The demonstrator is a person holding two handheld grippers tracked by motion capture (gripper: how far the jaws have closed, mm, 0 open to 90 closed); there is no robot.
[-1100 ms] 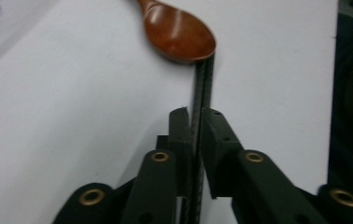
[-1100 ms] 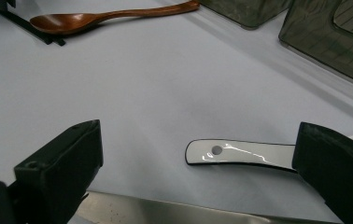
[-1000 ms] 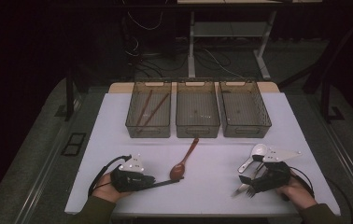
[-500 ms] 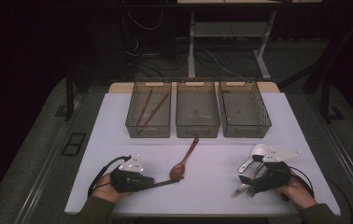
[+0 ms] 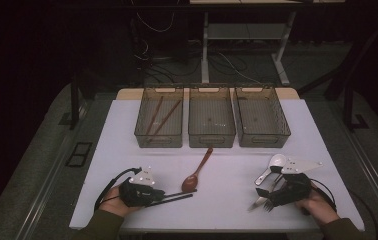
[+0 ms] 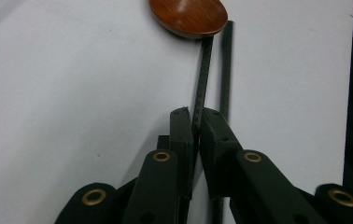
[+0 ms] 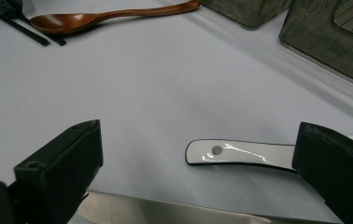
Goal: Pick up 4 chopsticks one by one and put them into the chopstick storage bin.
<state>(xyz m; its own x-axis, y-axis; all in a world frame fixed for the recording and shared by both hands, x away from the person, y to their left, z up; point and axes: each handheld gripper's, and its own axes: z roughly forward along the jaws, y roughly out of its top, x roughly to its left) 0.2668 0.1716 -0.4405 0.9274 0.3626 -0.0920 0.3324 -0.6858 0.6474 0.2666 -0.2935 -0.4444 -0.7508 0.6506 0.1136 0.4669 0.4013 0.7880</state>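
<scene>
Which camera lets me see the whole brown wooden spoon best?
The high view: the brown wooden spoon lies whole on the white table. The right gripper view shows it far off at the top edge. The left gripper view catches just its bowl.

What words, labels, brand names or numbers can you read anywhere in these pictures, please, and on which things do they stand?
No readable text anywhere: none on the three bins, the wooden spoon, the white spoon, the black chopsticks or the white table.
No lettering shows on either tongs: left tongs, right tongs.
</scene>
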